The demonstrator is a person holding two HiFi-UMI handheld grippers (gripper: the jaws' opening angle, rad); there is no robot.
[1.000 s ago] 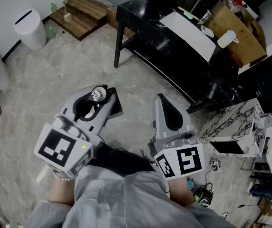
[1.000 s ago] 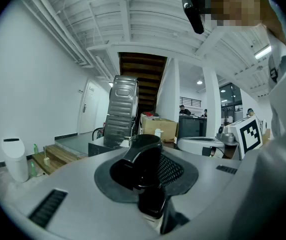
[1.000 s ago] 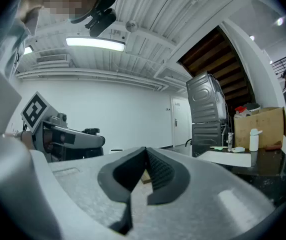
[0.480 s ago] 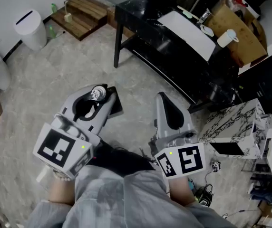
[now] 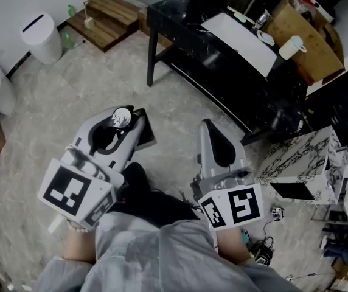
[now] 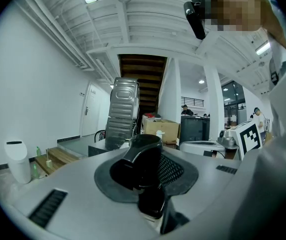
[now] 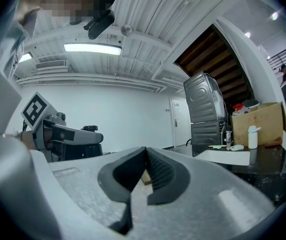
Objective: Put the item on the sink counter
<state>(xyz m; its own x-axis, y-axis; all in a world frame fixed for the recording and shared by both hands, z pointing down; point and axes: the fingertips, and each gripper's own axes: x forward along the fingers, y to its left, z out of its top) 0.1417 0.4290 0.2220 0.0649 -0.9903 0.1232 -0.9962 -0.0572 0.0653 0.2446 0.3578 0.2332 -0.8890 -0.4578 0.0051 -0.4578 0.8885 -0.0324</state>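
Sink desk (image 5: 175, 24): one, black, with a white basin (image 5: 240, 41); it stands across the floor, well apart from both tongs.
Tongs: two. The left tongs (image 5: 131, 121) pinch the dark item (image 6: 142, 159). The right tongs (image 7: 145, 156) are pressed together with nothing in them.
Dark item: one, carried level above the floor, not yet at the desk.
Risk: its curved body may twist or slip in the pinch. Set near the desk's edge, it could fall.
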